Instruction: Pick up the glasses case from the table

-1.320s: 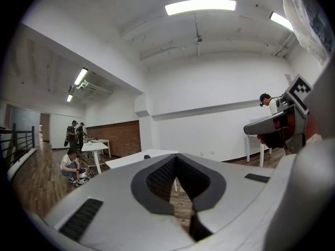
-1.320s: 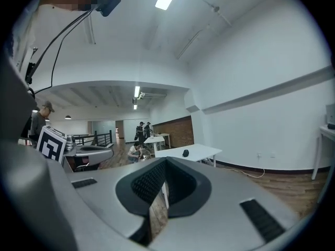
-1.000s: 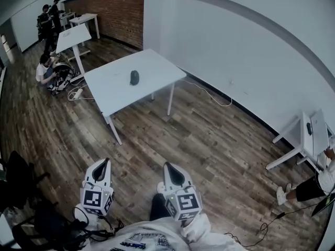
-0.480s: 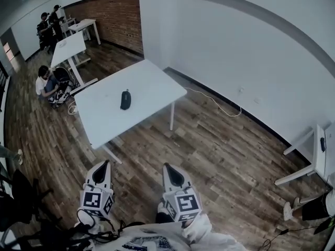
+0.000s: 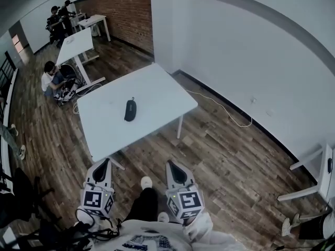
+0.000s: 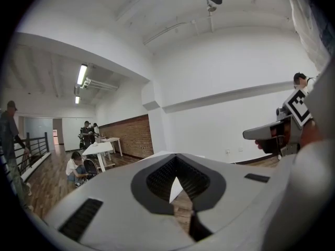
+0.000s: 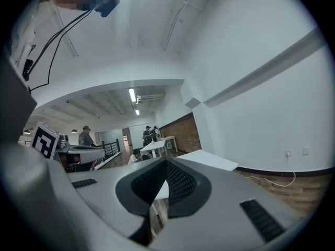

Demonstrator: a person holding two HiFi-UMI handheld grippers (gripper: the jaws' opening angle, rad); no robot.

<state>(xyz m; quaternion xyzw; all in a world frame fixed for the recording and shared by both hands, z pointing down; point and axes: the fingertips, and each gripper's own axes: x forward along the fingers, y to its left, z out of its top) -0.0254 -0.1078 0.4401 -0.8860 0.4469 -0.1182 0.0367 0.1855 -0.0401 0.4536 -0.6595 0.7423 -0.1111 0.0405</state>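
The glasses case [image 5: 130, 110], dark and oval, lies near the middle of the white table [image 5: 157, 88] in the head view. Both grippers are held side by side over the wooden floor, short of the table's near edge and well away from the case. My left gripper [image 5: 104, 162] [image 6: 176, 163] has its jaws together with nothing between them. My right gripper [image 5: 172, 164] [image 7: 165, 164] is shut and empty too. The right gripper view shows the table [image 7: 209, 159] ahead, but neither gripper view shows the case.
Further white tables [image 5: 78, 42] stand at the back left, where a person [image 5: 51, 78] sits on the floor and others [image 5: 56, 21] stand. A cable [image 5: 230, 114] runs along the wall. Another table [image 5: 316, 163] and a person's legs [image 5: 309, 228] are at the right.
The table with the case has come nearer and sits lower in the head view. Both grippers keep their place in the picture and stay shut.
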